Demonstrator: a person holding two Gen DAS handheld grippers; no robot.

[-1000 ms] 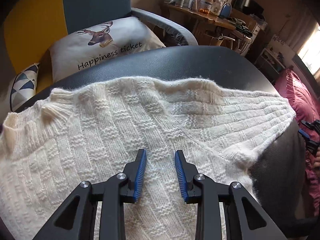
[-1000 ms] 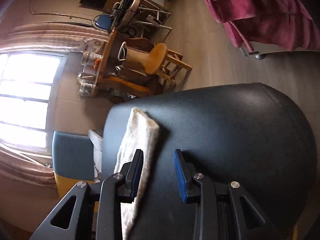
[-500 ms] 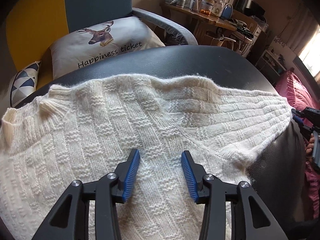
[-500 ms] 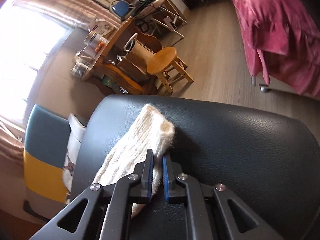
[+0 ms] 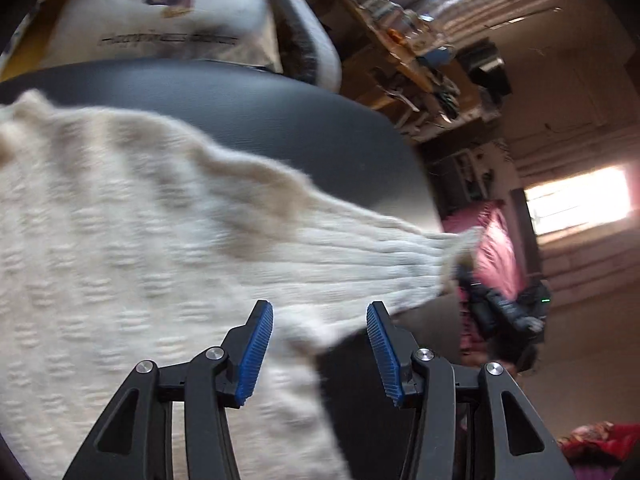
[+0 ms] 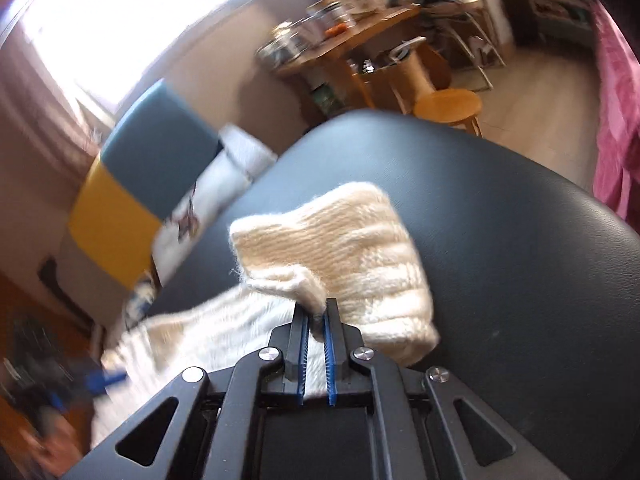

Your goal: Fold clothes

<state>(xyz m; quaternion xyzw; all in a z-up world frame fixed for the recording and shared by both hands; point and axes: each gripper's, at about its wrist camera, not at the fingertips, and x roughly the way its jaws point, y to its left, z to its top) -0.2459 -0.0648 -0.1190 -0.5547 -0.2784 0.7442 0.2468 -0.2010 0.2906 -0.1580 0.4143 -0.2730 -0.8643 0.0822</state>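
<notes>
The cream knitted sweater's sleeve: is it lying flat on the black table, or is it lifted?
Lifted. The right gripper is shut on the cuff of the cream knitted sweater's sleeve, which curls above the black table.

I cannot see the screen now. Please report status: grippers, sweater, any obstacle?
Right gripper shut on sleeve cuff, lifted off black table. Left gripper open above sweater, holding nothing. No obstacle on the table.
</notes>
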